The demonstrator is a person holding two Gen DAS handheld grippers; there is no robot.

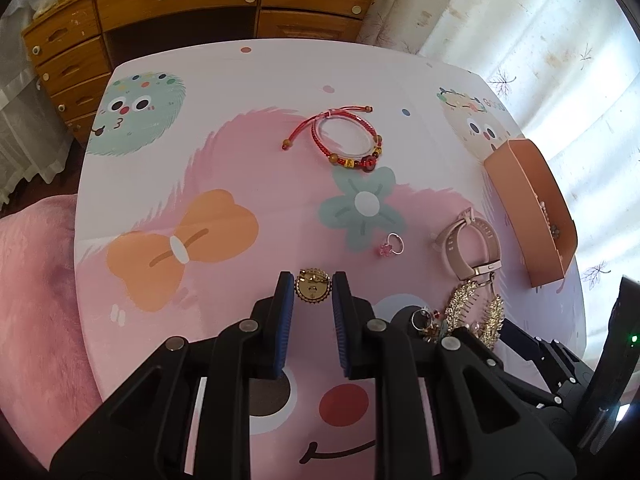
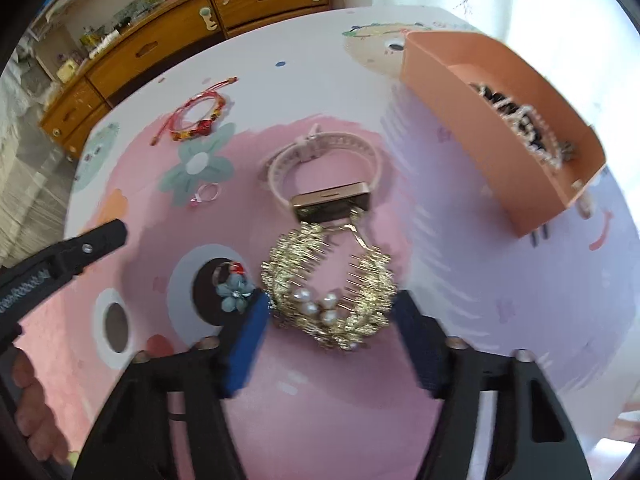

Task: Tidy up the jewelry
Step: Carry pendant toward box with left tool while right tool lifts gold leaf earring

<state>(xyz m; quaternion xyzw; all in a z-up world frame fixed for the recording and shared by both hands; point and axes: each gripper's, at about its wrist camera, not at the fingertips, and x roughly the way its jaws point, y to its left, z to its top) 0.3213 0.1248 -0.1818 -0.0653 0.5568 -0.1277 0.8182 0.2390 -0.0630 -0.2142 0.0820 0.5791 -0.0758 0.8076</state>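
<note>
In the right wrist view, motion blur smears the jewelry in the orange box (image 2: 500, 152) at upper right; a hand (image 2: 36, 412) is cut off at lower left.

Beyond my table's far edge: wooden drawer unit (image 1: 168, 12), cluttered top | right: white leaf-print curtains (image 1: 540, 40), daylight through | left: pink plush seat (image 1: 36, 280)

The left gripper (image 1: 313, 286) pinches a round gold brooch (image 1: 313, 285), angled downward; the right gripper (image 2: 332, 312) points steeply down, jaws apart.
</note>
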